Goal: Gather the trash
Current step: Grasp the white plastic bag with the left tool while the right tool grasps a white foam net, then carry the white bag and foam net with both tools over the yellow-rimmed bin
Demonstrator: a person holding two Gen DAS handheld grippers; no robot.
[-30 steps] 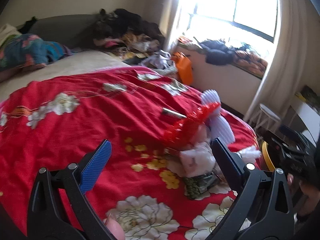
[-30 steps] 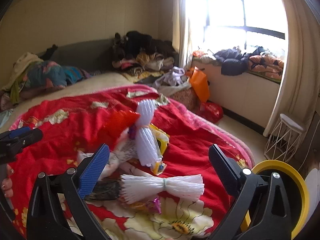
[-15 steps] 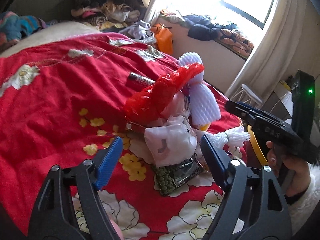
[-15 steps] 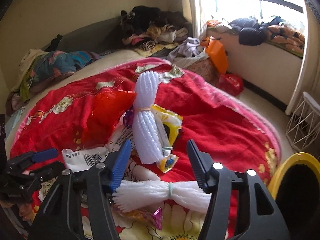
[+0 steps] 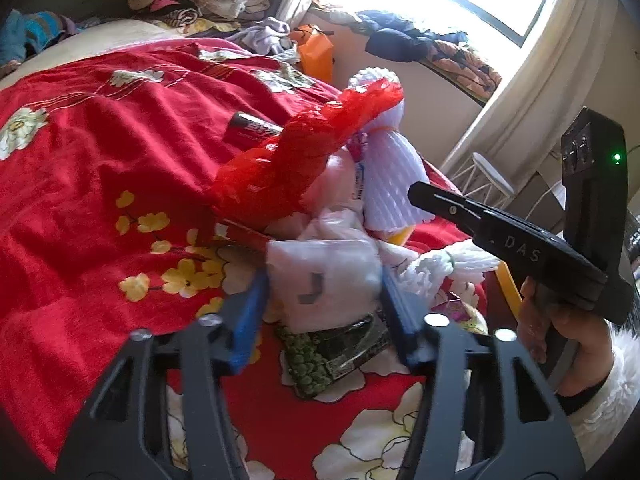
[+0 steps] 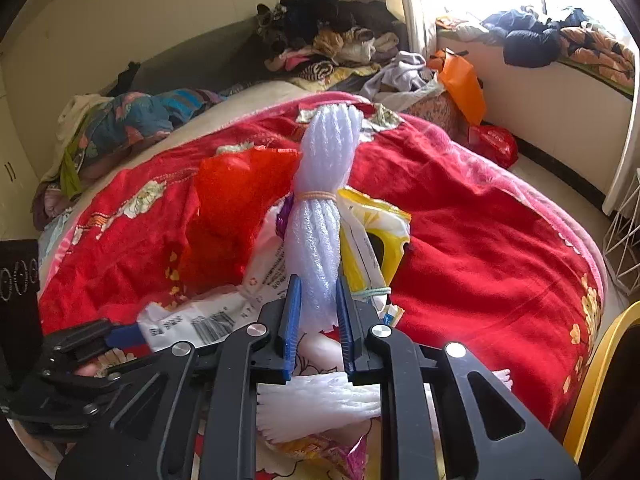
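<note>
A trash heap lies on the red floral bedspread [image 5: 100, 152]. My left gripper [image 5: 324, 312] has its jaws closing, and both pads press on the sides of a white plastic bag [image 5: 324, 276] printed with barcodes [image 6: 200, 320]. My right gripper [image 6: 319, 320] is closing too, its pads squeezing the lower end of an upright white foam net bundle [image 6: 320, 216] tied with a rubber band. A red mesh bag [image 5: 304, 160] leans on the heap. A second foam bundle [image 6: 320, 400] lies under the right gripper. A yellow snack packet [image 6: 380, 236] and a green packet [image 5: 332, 352] sit alongside.
A yellow-rimmed bin [image 6: 600, 360] stands at the bed's right edge, near a white wire stool [image 5: 488, 172]. An orange bag [image 6: 460, 80] and clothes piles [image 6: 332, 40] crowd the far side. A dark red packet [image 5: 252, 130] lies behind the heap. A hand [image 5: 560, 320] holds the right gripper.
Both grippers came down and forward onto the heap. The left jaws narrowed onto the white bag, and the right jaws narrowed onto the upright foam bundle.
</note>
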